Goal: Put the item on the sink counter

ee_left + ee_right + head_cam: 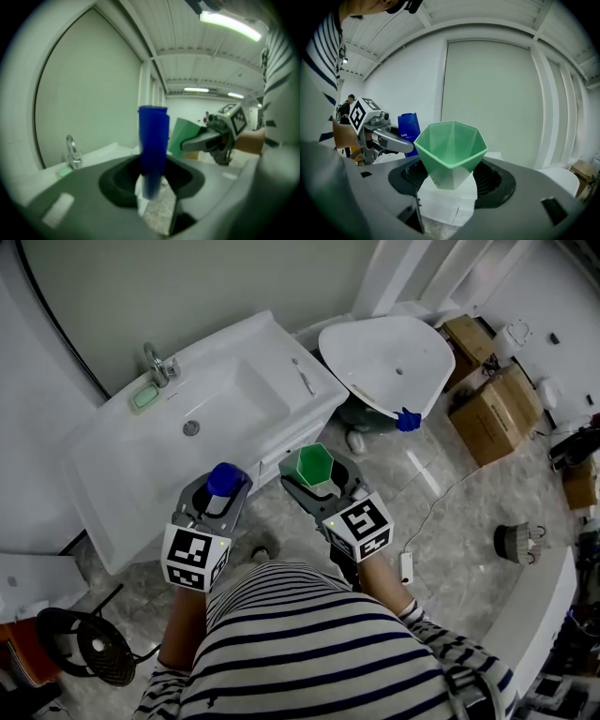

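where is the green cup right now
Head view centre: the green cup is held in the right claw, just off the front edge of the sink counter, right of the blue tube in the left claw.

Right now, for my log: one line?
left hand-held gripper: holds blue container | right hand-held gripper: holds green cup | sink counter: neither placed

Your left tool [152,185] holds a blue container [153,136] upright.
Its jaws press on the container's lower end. Beyond it on the right, your right tool [190,143] carries a green cup [177,133]. On the left, a faucet [71,153] stands on the white sink surface [105,152].
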Available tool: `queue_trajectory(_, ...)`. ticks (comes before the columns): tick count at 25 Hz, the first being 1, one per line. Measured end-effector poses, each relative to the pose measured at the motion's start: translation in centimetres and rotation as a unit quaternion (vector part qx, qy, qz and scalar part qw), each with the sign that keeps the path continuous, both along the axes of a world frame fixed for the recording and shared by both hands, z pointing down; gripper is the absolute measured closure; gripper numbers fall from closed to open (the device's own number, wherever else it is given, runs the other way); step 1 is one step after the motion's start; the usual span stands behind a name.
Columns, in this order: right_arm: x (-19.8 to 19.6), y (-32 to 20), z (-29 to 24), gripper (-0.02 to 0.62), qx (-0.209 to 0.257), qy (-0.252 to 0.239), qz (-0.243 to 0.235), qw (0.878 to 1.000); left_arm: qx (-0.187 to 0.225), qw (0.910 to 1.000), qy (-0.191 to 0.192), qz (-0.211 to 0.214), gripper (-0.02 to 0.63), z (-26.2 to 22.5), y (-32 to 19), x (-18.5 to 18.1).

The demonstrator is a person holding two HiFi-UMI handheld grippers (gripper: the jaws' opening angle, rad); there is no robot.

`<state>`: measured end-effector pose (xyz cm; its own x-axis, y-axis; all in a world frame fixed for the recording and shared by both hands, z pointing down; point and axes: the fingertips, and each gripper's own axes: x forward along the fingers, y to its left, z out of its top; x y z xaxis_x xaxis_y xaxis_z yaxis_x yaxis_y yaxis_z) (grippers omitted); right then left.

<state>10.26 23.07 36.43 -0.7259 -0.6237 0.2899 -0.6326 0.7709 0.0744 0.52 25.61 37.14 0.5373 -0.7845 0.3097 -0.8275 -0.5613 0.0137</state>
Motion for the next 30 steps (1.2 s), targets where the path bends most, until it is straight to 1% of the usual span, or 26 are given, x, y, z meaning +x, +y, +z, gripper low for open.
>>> queue_trajectory(8, 3.0, -2.0, 1.0, 0.293, -0.012, -0.007, 0.031, 0.999, -0.009, 0.9992, -0.002, 0.040, 0.448, 0.8, -2.6, 3.5)
queue_trajectory(13, 4.8, -5.0, 1.4, 0.293, -0.021, -0.008, 0.026, 0.999, -0.016, 0.9988, -0.006, 0.047, 0.448, 0.9, -5.6, 5.7)
queue_trajectory(17, 6.3, -8.0, 1.1, 0.293, -0.023, -0.008, 0.016, 1.000, -0.020, 0.9988, -0.009, 0.044, 0.448, 0.7, -8.4, 7.5)
queue_trajectory(23, 8.2, -12.2, 0.2, 0.293, -0.019, -0.008, -0.007, 1.000, -0.016, 0.9994, -0.011, 0.029, 0.448, -0.2, -12.6, 9.8)
queue_trajectory(30, 9.4, -15.0, 0.5, 0.293, -0.021, -0.007, -0.038, 0.999, -0.015, 0.9998, -0.008, 0.006, 0.448, 0.0, -14.9, 11.4)
